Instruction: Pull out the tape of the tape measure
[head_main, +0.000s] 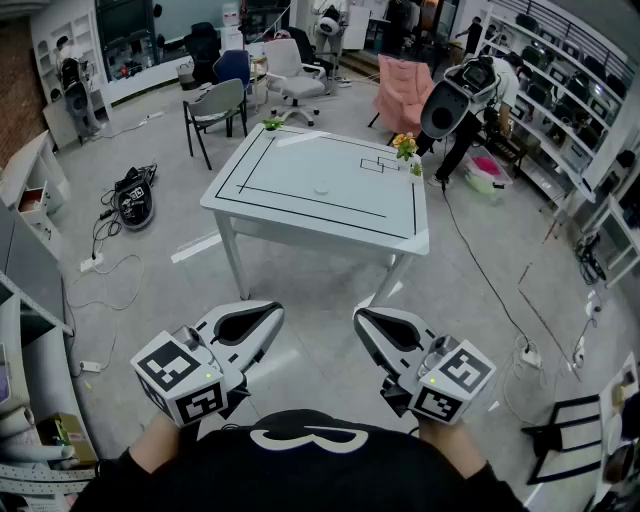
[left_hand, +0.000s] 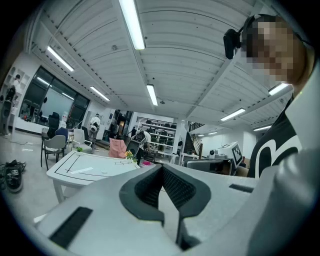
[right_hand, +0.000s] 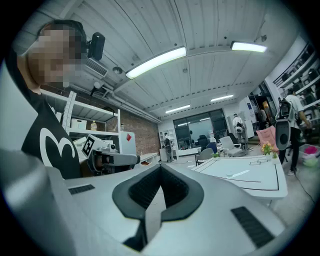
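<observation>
I carry the left tongs (head_main: 268, 314) and right tongs (head_main: 362, 320) closed and empty, low in frame, because what is probably the tape measure (head_main: 321, 188) lies on the table (head_main: 300, 214) at upper centre, well apart.

Place: lab | Evidence: line-marked white table (head_main: 310, 222), office chairs (head_main: 216, 108), stocked shelves (head_main: 560, 70) — open floor (head_main: 150, 290)

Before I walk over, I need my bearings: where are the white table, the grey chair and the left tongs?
white table (head_main: 300, 170): head view, bare top.
grey chair (head_main: 216, 100): head view, backrest.
left tongs (head_main: 274, 314): head view, closed tips.
</observation>
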